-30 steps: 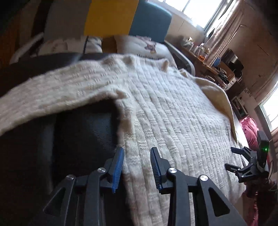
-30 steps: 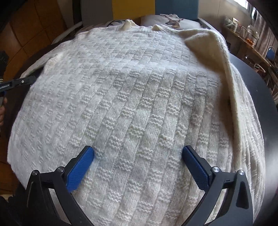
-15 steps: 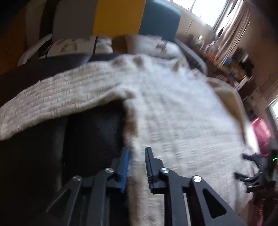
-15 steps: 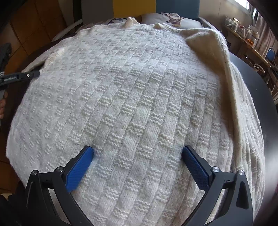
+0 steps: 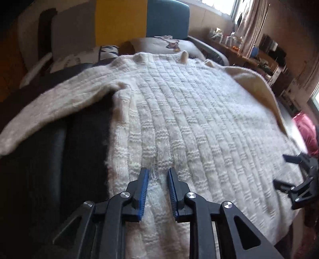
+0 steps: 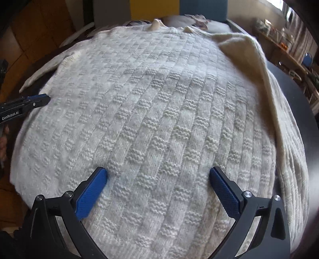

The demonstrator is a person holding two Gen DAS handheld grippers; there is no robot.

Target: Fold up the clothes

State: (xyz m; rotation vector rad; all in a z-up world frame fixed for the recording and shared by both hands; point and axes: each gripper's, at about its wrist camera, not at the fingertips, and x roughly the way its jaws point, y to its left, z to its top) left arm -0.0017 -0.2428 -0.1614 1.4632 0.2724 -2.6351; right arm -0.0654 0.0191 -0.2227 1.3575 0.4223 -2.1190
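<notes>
Sweater (image 5: pixel 189 123), cream and knitted in a basket-weave block pattern, lies spread flat over a dark surface (image 5: pixel 49 159) and covers most of it. One sleeve (image 5: pixel 55 103) stretches out to the left across the dark top. At the right side a smoother cream flap (image 6: pixel 245 51) is folded in over the body. The neck end points away from the cameras.

The left gripper (image 5: pixel 158 175) sits over the near left part of the sweater, just inside its side edge. Its blue-padded fingers (image 5: pixel 144 189) stand a narrow gap apart and are opening, with a strip of knit showing between them; whether the pads press it I cannot tell. In the right wrist view this gripper shows at the left edge, its tips at the sweater's side, with part of a hand (image 6: pixel 4 139) below it.

The right gripper (image 6: pixel 158 177) hovers over the near middle of the sweater with its fingers (image 6: pixel 91 191) spread wide, knit lying under the gap and nothing pinched.

Beyond the surface lie pillows (image 5: pixel 165 42), then panels of grey, yellow (image 5: pixel 121 20) and blue (image 5: pixel 167 18). To the right a long shelf (image 5: pixel 249 57) carries jars and clutter under a bright window with a curtain (image 5: pixel 249 22). A pink cloth (image 5: pixel 307 129) lies at the far right. Orange-brown flooring (image 6: pixel 33 29) shows at the left.
</notes>
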